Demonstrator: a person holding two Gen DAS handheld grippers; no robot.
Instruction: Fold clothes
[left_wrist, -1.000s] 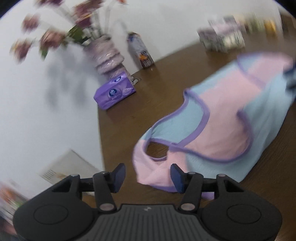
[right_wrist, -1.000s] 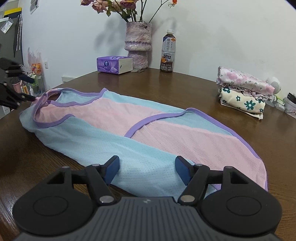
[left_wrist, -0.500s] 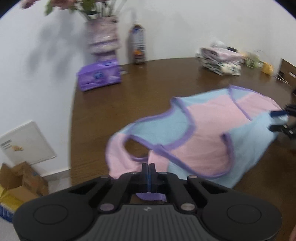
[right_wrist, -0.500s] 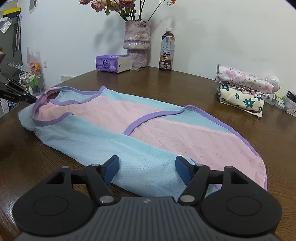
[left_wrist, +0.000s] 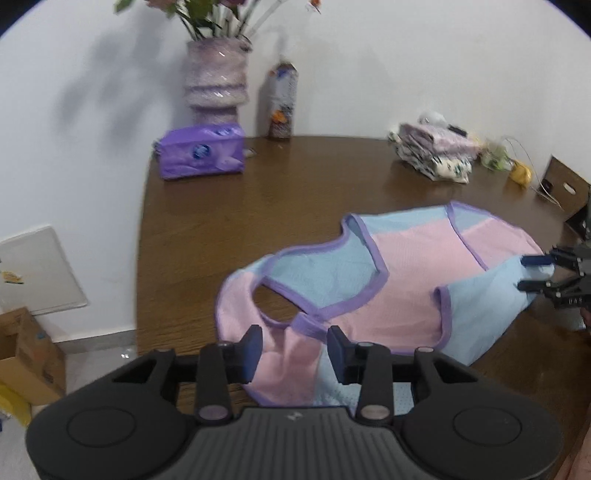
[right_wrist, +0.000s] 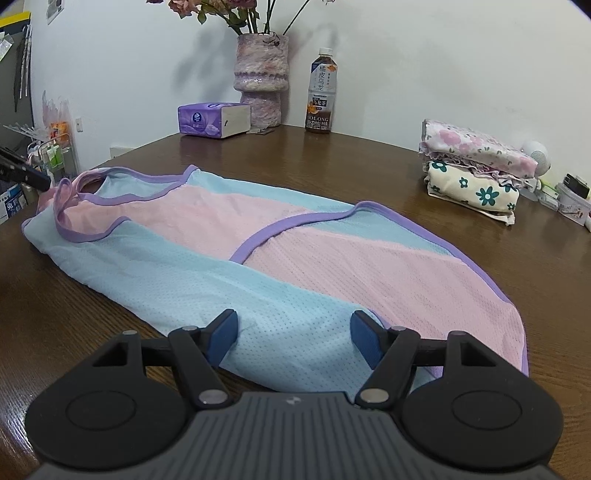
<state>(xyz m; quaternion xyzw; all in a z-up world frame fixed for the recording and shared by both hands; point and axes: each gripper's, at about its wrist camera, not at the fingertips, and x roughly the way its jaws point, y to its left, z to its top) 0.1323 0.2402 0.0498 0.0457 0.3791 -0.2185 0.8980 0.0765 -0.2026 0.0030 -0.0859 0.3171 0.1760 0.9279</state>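
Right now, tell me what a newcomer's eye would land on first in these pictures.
First, the pink and blue garment with purple trim, spread flat across the brown table. The left gripper is opening over its shoulder end, and the right gripper hangs open over the hem. Behind stand a vase of flowers, a purple tissue pack and a stack of folded floral clothes.

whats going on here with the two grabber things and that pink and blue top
A person is folding a pink and blue sleeveless top spread flat on a brown table, with a handheld gripper in each hand. The left gripper is at the shoulder end, its jaws opening with the pink fabric between them but not pinched. The right gripper is open over the light blue hem end. No fold is made yet. A stack of folded clothes sits further back on the table.
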